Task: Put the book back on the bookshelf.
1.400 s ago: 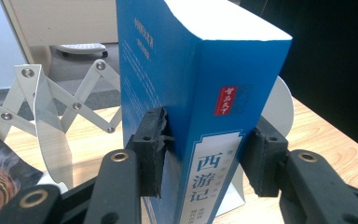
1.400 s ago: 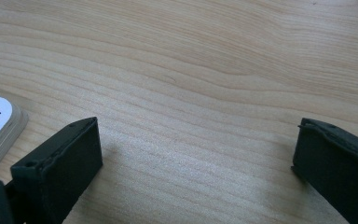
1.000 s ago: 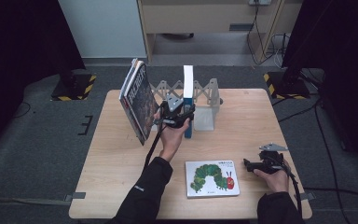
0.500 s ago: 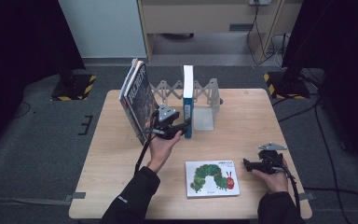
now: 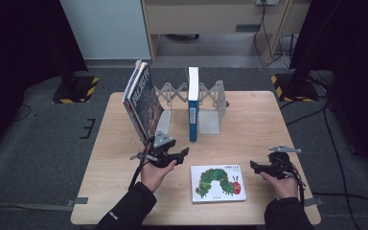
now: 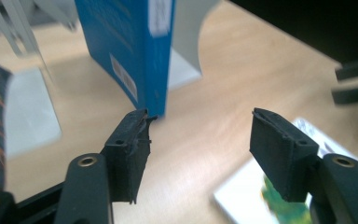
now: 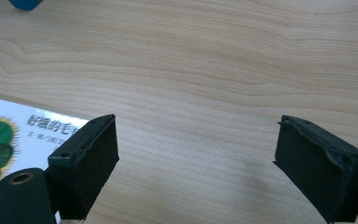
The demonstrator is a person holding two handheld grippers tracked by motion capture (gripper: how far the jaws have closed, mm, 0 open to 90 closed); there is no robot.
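Both grippers are released and hold nothing: the left gripper [image 5: 184, 152], whose jaws have just been opening, hangs just near of the blue book [image 5: 192, 103], while the right gripper [image 5: 253, 166], whose jaws have just been narrowing, sits just right of the caterpillar book [image 5: 218, 182]. By my reading, 1 blue book already stands upright in the folding rack [image 5: 211, 98] at the far side of the table [image 5: 263, 120], with dark books [image 5: 143, 98] leaning at its left. What looks left is the caterpillar book, lying flat on the near side, to be gripped, raised and slotted in.
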